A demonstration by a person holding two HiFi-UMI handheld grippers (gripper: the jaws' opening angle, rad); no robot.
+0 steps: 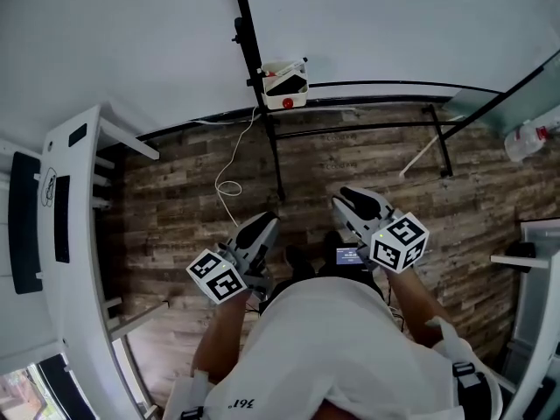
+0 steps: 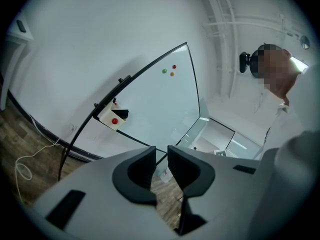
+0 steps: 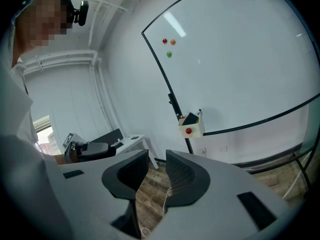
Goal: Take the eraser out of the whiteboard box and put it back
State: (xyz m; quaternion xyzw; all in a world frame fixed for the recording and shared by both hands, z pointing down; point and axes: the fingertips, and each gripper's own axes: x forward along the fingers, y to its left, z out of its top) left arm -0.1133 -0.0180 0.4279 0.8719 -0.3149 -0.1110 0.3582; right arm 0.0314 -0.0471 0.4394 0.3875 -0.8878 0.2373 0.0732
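A small white whiteboard box [image 1: 285,84] with a red dot on its front hangs on the whiteboard stand's black post, and a black eraser [image 1: 286,82] sticks out of its top. The left gripper view shows the box [image 2: 113,119] and eraser [image 2: 122,113] far off, up and to the left; the right gripper view has the box [image 3: 192,126] and eraser [image 3: 189,119] ahead. My left gripper [image 1: 262,228] and right gripper [image 1: 357,201] hover over the wood floor, well short of the box. Both stand open with narrow gaps, left gripper [image 2: 161,155] and right gripper [image 3: 157,160], holding nothing.
The whiteboard [image 3: 240,59] carries three small magnets [image 3: 169,45]. Its black stand legs [image 1: 439,138] spread over the floor, where a white cable [image 1: 229,185] loops. A white desk [image 1: 74,234] stands at the left, and a spray bottle [image 1: 528,139] at the right.
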